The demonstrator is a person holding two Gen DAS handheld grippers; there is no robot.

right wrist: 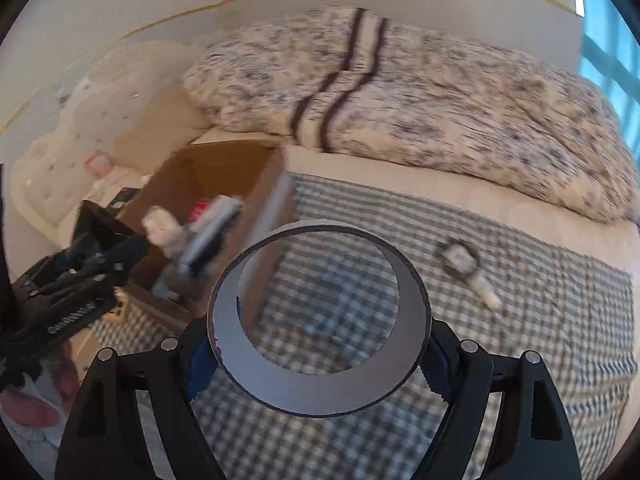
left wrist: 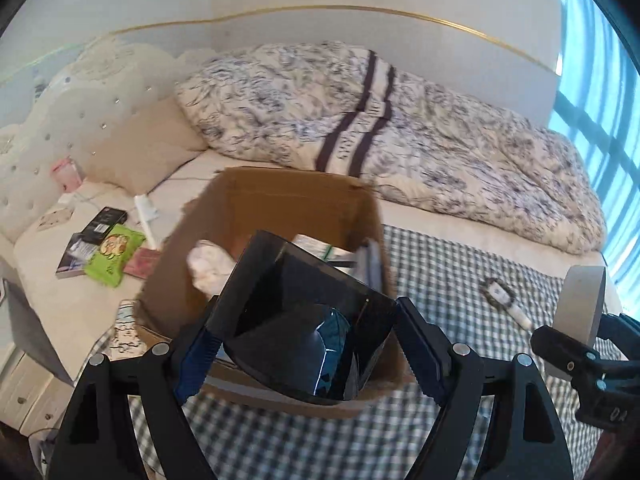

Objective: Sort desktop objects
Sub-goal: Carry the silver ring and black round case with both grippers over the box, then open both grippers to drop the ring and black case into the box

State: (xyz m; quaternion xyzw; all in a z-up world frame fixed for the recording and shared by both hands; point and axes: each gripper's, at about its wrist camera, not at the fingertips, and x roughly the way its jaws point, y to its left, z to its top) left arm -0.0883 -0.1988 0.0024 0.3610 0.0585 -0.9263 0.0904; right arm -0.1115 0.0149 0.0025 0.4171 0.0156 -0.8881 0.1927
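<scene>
My left gripper (left wrist: 308,344) is shut on a glossy black box (left wrist: 304,320), held just above the near rim of an open cardboard box (left wrist: 280,196). Inside the carton lie a white crumpled cloth (left wrist: 210,266) and some flat packets. My right gripper (right wrist: 320,356) is shut on a grey tape roll (right wrist: 320,384), held over the checked cloth (right wrist: 520,320); the same tape roll (left wrist: 582,308) appears at the right of the left wrist view. The left gripper (right wrist: 92,264) with the black box (right wrist: 96,228) shows at the left of the right wrist view, beside the cardboard box (right wrist: 224,168).
A small dark-rimmed object and a white tube (left wrist: 506,300) lie on the checked cloth (left wrist: 440,272). Left of the carton are a green packet (left wrist: 114,258), a black packet (left wrist: 102,220) and a pink item. A patterned duvet (left wrist: 360,112) covers the far side of the bed.
</scene>
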